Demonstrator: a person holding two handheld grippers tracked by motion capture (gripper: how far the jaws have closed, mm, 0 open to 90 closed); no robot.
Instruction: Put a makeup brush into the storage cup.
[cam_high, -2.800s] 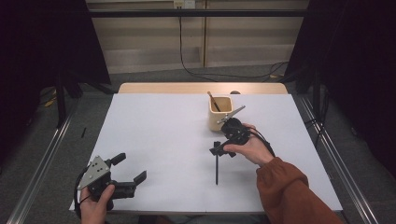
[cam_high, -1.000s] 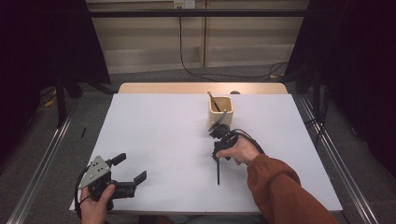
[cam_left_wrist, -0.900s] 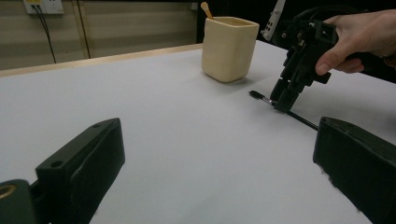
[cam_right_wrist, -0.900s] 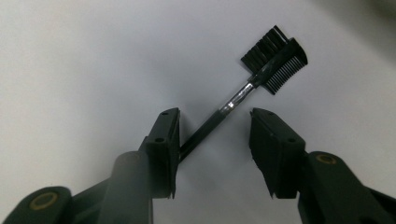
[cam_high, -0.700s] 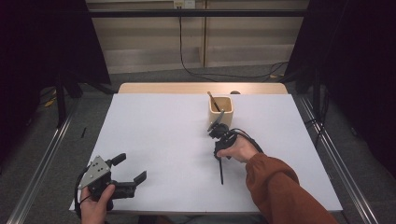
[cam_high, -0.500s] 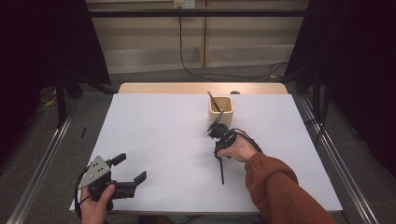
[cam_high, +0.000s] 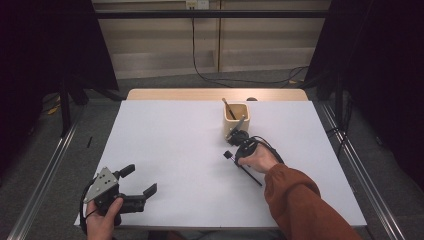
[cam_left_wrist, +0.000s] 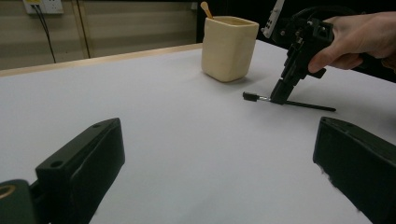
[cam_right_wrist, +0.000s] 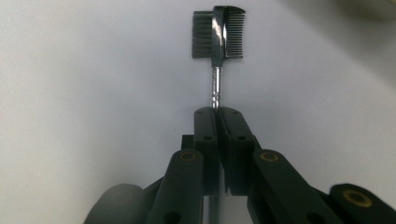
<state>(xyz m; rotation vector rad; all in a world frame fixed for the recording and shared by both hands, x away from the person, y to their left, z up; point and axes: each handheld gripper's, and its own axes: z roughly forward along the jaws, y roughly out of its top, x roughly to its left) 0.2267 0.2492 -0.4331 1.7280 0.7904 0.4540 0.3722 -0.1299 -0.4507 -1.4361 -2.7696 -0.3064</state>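
Observation:
A thin black-handled brush-and-comb tool (cam_high: 248, 173) lies low on the white table (cam_high: 170, 145), in front of a cream cup (cam_high: 236, 119). My right gripper (cam_high: 235, 156) is shut on its metal neck just behind the head. In the right gripper view the jaws meet at the right gripper (cam_right_wrist: 218, 114), and the comb head (cam_right_wrist: 218, 35) sticks out beyond. The left gripper view shows the tool (cam_left_wrist: 303, 104) level with the table under the right gripper (cam_left_wrist: 280, 96). My left gripper (cam_high: 139, 180) is open and holds nothing at the near left corner, and its jaws stand wide apart around the left gripper (cam_left_wrist: 217, 177).
The cream cup (cam_left_wrist: 229, 46) holds a wooden stick (cam_high: 228, 108) and stands right behind the right hand. The table's front edge runs just below the left hand. An orange sleeve (cam_high: 300, 205) crosses the near right part of the table.
The right gripper has shifted a little toward the person with the tool, and the handle has swung from pointing straight back to pointing toward the near right. The left gripper has stayed still.

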